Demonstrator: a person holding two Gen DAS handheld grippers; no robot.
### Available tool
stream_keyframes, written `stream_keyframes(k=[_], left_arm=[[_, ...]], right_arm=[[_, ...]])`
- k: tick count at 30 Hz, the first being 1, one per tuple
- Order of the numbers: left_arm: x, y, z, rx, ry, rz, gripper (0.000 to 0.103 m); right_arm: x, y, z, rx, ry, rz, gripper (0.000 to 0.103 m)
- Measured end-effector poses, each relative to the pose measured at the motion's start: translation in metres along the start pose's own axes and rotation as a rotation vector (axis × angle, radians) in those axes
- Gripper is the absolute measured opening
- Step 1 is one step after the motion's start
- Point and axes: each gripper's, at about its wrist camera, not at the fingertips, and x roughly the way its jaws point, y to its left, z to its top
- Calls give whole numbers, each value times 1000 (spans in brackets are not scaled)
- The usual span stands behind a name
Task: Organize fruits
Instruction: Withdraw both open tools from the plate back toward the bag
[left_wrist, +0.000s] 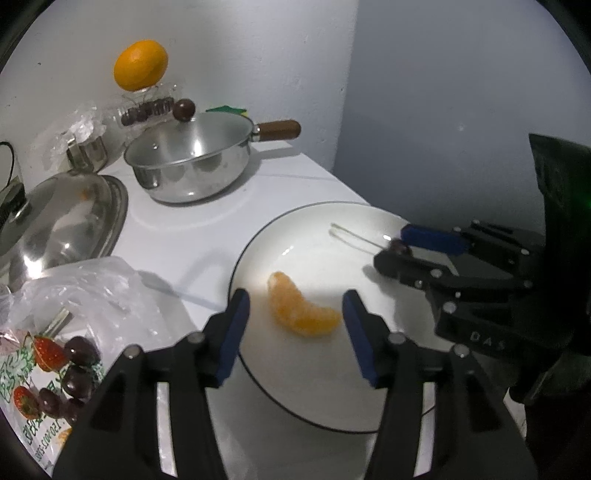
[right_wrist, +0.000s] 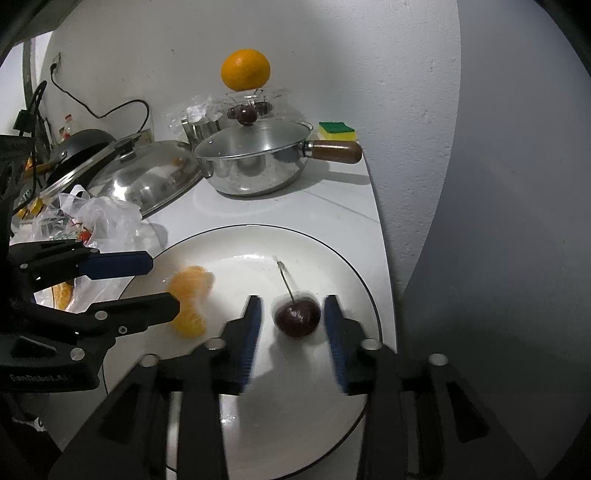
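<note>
A white plate (left_wrist: 325, 398) with a dark rim lies on the white counter; it also shows in the right wrist view (right_wrist: 236, 243). A peeled orange segment (left_wrist: 301, 310) lies on it between the open fingers of my left gripper (left_wrist: 295, 314), untouched. The segment also shows in the right wrist view (right_wrist: 192, 299). A dark cherry (right_wrist: 297, 317) with a stem lies on the plate between the open fingers of my right gripper (right_wrist: 293, 314). In the left wrist view the right gripper (left_wrist: 397, 245) hides most of the cherry (left_wrist: 398, 244). A whole orange (left_wrist: 140, 65) sits high at the back.
A steel saucepan (left_wrist: 192, 166) with a lid and wooden handle stands behind the plate. A domed steel lid (left_wrist: 62, 218) lies at the left. A plastic bag with cherries (left_wrist: 75, 373) lies front left. A sponge (right_wrist: 337, 130) sits by the wall. The counter edge runs right of the plate.
</note>
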Motion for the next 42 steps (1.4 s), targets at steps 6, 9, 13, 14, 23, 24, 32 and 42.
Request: stream_keyframes(k=[6, 9, 13, 14, 23, 24, 32, 42], left_arm=[[-14, 4, 0, -10, -32, -1, 73], [-22, 6, 0, -16, -49, 8, 74], [-31, 11, -3, -31, -65, 16, 80], [-34, 12, -4, -35, -68, 17, 80], [-60, 21, -11, -64, -103, 19, 92], [-64, 22, -12, -65, -107, 20, 92], [-90, 33, -26, -75, -126, 39, 92], [-119, 58, -44, -110, -145, 74, 92]], right_arm=[[-9, 4, 4, -3, -12, -18, 44], [-14, 8, 5, -7, -16, -23, 44], [-21, 15, 6, -15, -21, -26, 44], [-23, 17, 6, -16, -24, -25, 44], [-40, 37, 9, -30, -39, -21, 48], [-42, 40, 10, -33, -43, -19, 50], [-54, 63, 13, -50, -56, -14, 51], [-59, 96, 14, -71, -57, -4, 51]])
